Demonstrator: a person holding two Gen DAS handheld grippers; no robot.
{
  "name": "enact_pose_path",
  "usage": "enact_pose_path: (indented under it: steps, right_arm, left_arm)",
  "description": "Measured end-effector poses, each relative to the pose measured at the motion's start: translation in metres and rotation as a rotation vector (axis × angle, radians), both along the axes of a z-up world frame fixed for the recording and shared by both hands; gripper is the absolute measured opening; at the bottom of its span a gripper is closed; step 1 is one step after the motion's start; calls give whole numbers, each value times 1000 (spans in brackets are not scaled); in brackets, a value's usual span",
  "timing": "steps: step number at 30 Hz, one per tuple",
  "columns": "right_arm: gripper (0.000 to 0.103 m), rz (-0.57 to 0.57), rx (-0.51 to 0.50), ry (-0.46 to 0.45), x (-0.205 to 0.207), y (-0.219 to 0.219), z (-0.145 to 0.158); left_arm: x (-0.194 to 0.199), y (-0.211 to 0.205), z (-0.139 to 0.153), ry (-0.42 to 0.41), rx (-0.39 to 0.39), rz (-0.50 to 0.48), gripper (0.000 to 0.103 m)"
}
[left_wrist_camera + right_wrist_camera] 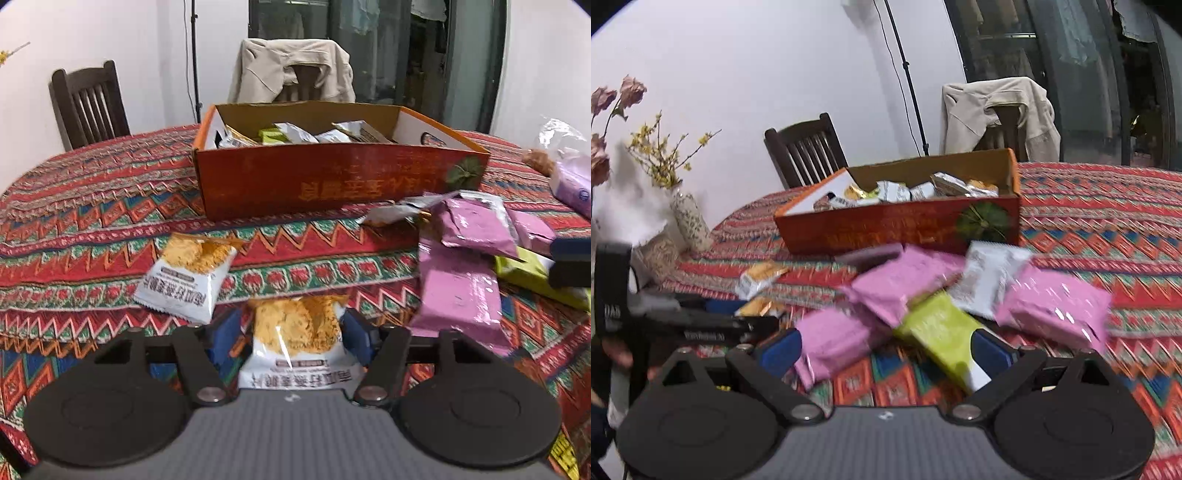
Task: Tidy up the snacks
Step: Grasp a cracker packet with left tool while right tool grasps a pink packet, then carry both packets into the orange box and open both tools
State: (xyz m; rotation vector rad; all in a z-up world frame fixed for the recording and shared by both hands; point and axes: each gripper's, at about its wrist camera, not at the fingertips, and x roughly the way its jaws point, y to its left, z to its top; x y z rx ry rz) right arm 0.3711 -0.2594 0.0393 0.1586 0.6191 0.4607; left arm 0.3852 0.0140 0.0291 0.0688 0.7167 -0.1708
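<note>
Snack packet [295,343] sits pinched between your left fingers [356,334], while your right fingers [783,349] gape above the bench [92,229].

A home dining room is shown. A patterned cloth [92,206] is spread over the surface, wooden chairs [88,103] are drawn up, and a flower vase [690,218] is set out.
</note>
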Motion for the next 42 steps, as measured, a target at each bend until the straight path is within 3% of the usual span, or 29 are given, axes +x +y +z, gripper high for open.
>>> enact_pose_path:
  steps: [6, 8, 13, 16, 18, 19, 24, 30, 42]
  right_arm:
    - [98, -90, 46, 22, 50, 21, -2]
    - [98, -100, 1, 14, 62, 33, -4]
    - [97, -113, -82, 7, 82, 60, -17]
    - [82, -108, -198, -29, 82, 75, -22]
    - [64, -112, -238, -55, 76, 76, -22]
    - [62, -105, -229, -53, 73, 71, -20]
    - [61, -109, -209, -55, 45, 47, -13]
    - [61, -110, -182, -82, -20, 14, 1]
    - [61, -133, -107, -80, -106, -32, -7]
  left_arm:
    - [-19, 4, 8, -43, -14, 33, 48]
    - [-31, 8, 14, -87, -6, 69, 47]
    - [-52, 22, 24, -110, -81, 125, 48]
    - [-60, 25, 24, -110, -89, 149, 48]
    - [-65, 27, 24, -109, -96, 157, 48]
    - [-68, 27, 24, -107, -101, 158, 48]
    - [-82, 23, 25, -100, -138, 162, 47]
    - [-102, 5, 32, -102, -161, 125, 47]
    - [-133, -33, 50, -121, -129, 93, 48]
